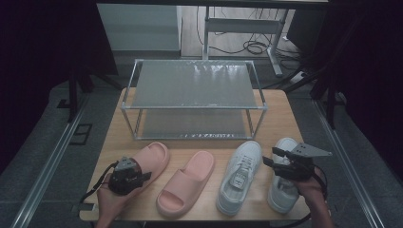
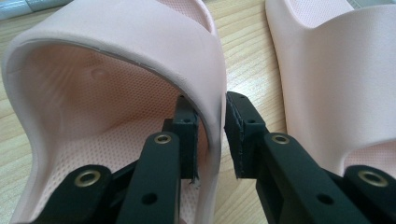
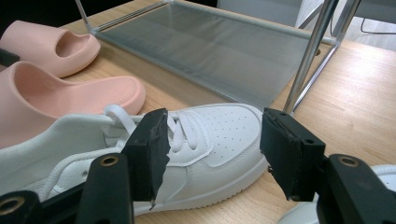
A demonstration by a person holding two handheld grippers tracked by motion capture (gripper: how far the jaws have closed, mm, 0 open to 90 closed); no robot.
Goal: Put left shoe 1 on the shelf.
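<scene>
The left gripper point(image 1: 142, 178) sits near the left front edge of the bench point(image 1: 280, 114), held from below by the left hand point(image 1: 110, 202). It points to the right, at the left pink slipper point(image 1: 152, 159). In the left gripper view one jaw is inside the slipper and the other is outside, with the slipper's side wall point(image 2: 215, 116) between them. The jaws are partly closed around that wall. The inside one is right against it, but a thin gap shows beside the outside one, so I cannot tell if they squeeze it.

Just beside it lies the second pink slipper point(image 1: 185, 183), with its heel end close to the front edge. Next come the left white sneaker point(image 1: 240, 175) and the right white sneaker point(image 1: 283, 178), side by side. The far sneaker is close to the right edge of the bench.

The right gripper point(image 1: 271, 156) hangs over the right sneaker, held by the right hand point(image 1: 311, 187), and points left and away. Its jaws are wide open and hold nothing. In the right gripper view the left sneaker's toe point(image 3: 219, 130) shows between them, farther off.

Behind the shoes stands a shoe rack point(image 1: 192, 97) with two shelves. Both shelves are bare. A strip of open bench lies between the rack and the shoes.
</scene>
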